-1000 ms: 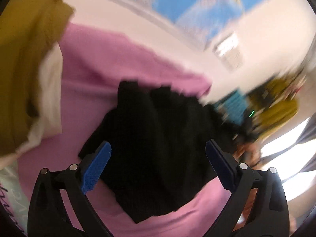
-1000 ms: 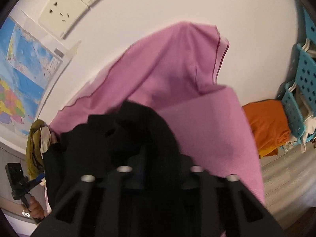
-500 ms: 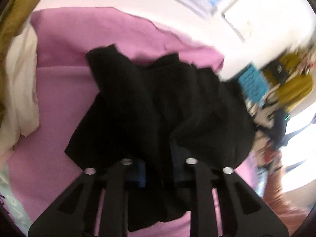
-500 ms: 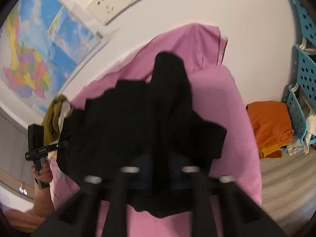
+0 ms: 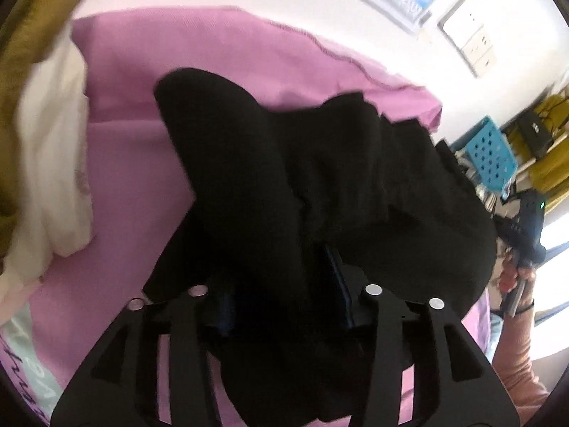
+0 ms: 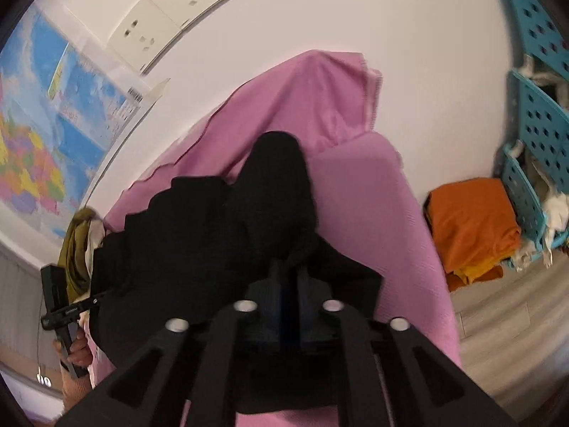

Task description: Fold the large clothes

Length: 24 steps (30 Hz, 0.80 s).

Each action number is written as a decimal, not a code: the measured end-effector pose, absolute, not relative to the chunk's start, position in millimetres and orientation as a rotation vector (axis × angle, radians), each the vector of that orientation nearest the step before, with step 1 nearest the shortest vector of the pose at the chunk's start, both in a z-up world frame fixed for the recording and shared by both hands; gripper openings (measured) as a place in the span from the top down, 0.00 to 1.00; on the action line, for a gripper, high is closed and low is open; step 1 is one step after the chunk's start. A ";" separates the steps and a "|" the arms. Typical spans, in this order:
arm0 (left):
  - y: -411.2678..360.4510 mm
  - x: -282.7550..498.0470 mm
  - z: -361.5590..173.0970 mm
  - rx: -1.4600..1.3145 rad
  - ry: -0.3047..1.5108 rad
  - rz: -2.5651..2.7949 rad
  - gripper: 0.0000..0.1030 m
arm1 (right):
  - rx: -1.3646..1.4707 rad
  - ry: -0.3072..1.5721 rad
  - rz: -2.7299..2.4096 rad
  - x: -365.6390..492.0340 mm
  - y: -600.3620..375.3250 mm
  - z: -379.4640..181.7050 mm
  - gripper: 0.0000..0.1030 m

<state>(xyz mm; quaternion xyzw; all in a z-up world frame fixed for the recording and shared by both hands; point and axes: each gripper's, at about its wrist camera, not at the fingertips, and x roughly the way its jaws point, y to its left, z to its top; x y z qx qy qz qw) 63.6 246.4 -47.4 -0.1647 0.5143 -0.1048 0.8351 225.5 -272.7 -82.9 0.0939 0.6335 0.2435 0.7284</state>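
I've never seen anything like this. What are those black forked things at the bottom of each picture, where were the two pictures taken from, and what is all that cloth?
No robot here: a person holds a hand tool in each hand, each with two fingers and a wide-angle camera looking along them. One picture comes from the left gripper, the other from the right gripper; the black forks are the tools' own frames.

Both have a bunch of the same black garment between their fingers, over a pink cloth spread on the surface. The fingers of both are opening just now.

Around it: white and olive clothes piled at one side, orange folded cloth on the floor, blue perforated baskets, a map and sockets on the wall.
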 end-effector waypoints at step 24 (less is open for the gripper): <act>208.8 -8.4 -81.2 -0.620 1.067 -0.415 0.16 | 0.710 1.437 0.671 139.8 -273.4 -87.7 0.17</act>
